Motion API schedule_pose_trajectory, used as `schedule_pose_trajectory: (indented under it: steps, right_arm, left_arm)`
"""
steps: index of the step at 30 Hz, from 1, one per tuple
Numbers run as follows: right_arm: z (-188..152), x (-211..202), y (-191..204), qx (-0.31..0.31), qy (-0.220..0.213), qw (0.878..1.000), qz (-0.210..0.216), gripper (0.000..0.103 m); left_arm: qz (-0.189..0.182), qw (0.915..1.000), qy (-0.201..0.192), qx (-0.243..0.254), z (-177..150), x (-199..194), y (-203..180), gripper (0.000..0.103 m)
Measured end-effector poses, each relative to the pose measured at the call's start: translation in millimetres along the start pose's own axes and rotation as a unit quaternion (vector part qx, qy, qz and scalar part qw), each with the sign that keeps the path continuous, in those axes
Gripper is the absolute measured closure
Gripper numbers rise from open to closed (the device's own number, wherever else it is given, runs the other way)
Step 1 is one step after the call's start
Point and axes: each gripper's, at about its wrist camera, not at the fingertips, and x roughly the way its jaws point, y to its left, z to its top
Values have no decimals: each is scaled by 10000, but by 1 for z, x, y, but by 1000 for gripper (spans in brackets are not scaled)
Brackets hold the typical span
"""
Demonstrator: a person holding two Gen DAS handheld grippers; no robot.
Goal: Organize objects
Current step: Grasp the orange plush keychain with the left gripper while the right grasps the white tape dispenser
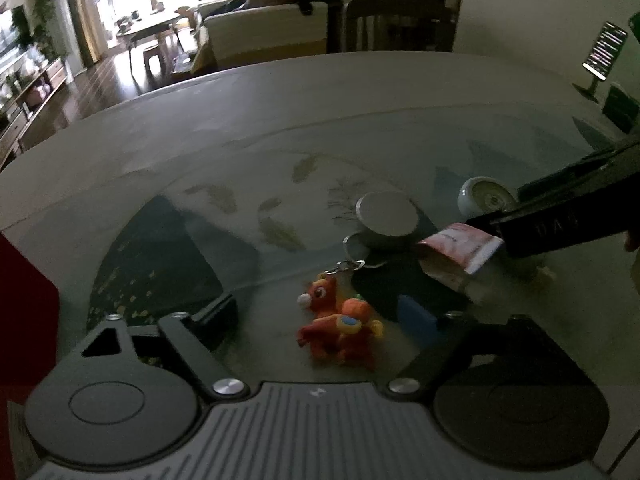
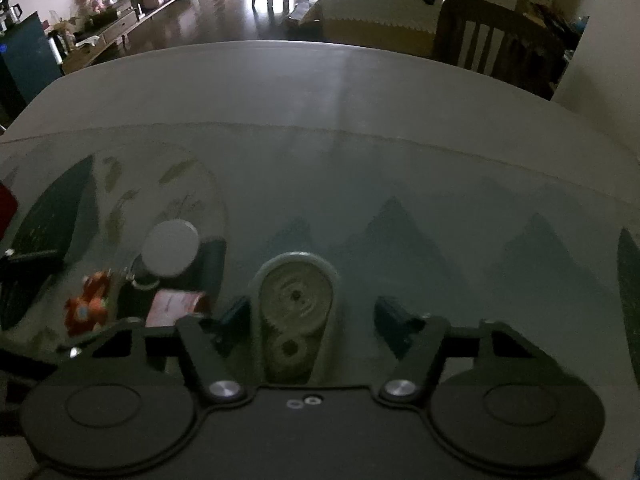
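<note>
A red and orange plush keychain toy (image 1: 338, 328) lies on the glass table top, between the open fingers of my left gripper (image 1: 316, 318) without touching them. Behind it stands a round white lidded jar (image 1: 386, 218); a pink packet (image 1: 460, 250) lies to its right. A white case with gears inside (image 2: 296, 304) lies between the spread fingers of my right gripper (image 2: 314, 318), which is open. The same gear case (image 1: 486, 198) shows in the left wrist view with the right gripper (image 1: 500, 206) around it. The toy (image 2: 86, 306), jar (image 2: 172, 248) and packet (image 2: 172, 306) sit at the left.
The table (image 2: 320, 92) carries a leaf and mountain pattern under glass. A red box (image 1: 24, 300) stands at the left edge. A phone on a stand (image 1: 602, 52) is at the far right. A wooden chair (image 1: 396, 20) stands behind the far edge.
</note>
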Motion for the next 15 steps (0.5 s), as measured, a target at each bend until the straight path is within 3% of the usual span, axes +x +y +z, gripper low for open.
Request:
schedule_pose_trajectory:
  steps: [2,4,7,15]
  right_arm:
    - [-6,-5,0,-53,-39,10000,15,54]
    - [-11,-8,1,-90,-45,9999,14,54]
    - [-14,-13,1,-88,-37,9999,39,55]
    - [-27,-35,1,114,42,9994,317,55]
  left_arm:
    - [-61,9999,-25,88,1,-3,-3,38]
    - [-85,9999,-4,128,2,-5,-6,47]
    - [-99,9998,45,158,3,-8,-8,68]
    - [-155,9996,231,-32,-4,-24,-8,69]
